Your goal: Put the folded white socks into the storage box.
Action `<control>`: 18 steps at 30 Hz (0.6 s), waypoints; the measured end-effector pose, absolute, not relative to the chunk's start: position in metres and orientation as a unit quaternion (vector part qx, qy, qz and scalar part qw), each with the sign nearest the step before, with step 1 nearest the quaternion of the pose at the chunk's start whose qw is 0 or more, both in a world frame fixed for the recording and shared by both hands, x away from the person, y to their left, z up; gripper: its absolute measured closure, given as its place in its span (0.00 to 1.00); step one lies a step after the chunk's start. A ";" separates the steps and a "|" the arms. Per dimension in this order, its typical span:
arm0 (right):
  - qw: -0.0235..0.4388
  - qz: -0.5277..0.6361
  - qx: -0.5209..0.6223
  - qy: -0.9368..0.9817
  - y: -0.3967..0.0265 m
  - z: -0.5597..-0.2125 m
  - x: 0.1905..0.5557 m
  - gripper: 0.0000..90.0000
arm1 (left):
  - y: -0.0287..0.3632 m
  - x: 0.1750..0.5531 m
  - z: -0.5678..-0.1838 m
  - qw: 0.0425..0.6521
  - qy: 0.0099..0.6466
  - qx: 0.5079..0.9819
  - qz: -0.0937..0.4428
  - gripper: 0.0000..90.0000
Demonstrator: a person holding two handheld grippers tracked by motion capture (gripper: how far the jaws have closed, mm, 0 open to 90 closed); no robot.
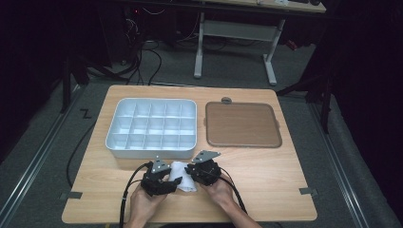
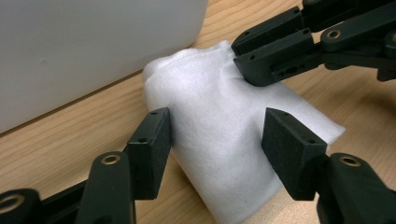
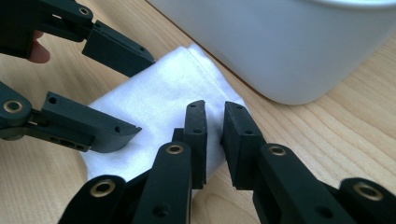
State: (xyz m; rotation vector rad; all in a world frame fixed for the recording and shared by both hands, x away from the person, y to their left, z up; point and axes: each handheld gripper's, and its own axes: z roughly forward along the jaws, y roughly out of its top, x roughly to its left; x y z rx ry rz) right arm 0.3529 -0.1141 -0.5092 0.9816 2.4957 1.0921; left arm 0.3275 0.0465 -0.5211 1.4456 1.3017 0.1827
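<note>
At the 6 o'clock edge of the table (image 1: 266, 190) we hold the left gripper (image 1: 167, 182) at the 9 o'clock side of the folded white cloth (image 1: 184, 176). Its jaws stand apart astride the cloth, pads clear of the fabric. The cloth lies flat on the wood, just below the compartment tray (image 1: 150, 125). At the cloth's 3 o'clock side we hold the right gripper (image 1: 194, 172); its jaws are nearly closed with a thin gap, resting over the cloth's edge; whether they pinch fabric we cannot tell. A brown tray (image 1: 242, 124) lies at 1 o'clock.
</note>
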 end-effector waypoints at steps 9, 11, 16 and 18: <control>0.118 0.367 0.346 0.855 -0.115 -0.514 0.355 0.88 | 0.048 0.330 -0.525 0.561 0.556 0.609 0.070 0.47; 0.118 0.369 0.347 0.854 -0.115 -0.515 0.356 0.88 | 0.048 0.331 -0.526 0.563 0.556 0.608 0.069 0.47; 0.119 0.373 0.347 0.852 -0.117 -0.513 0.354 0.84 | 0.050 0.331 -0.525 0.562 0.557 0.607 0.072 0.47; 0.109 0.392 0.357 0.841 -0.122 -0.508 0.351 0.81 | 0.049 0.329 -0.524 0.564 0.557 0.605 0.074 0.49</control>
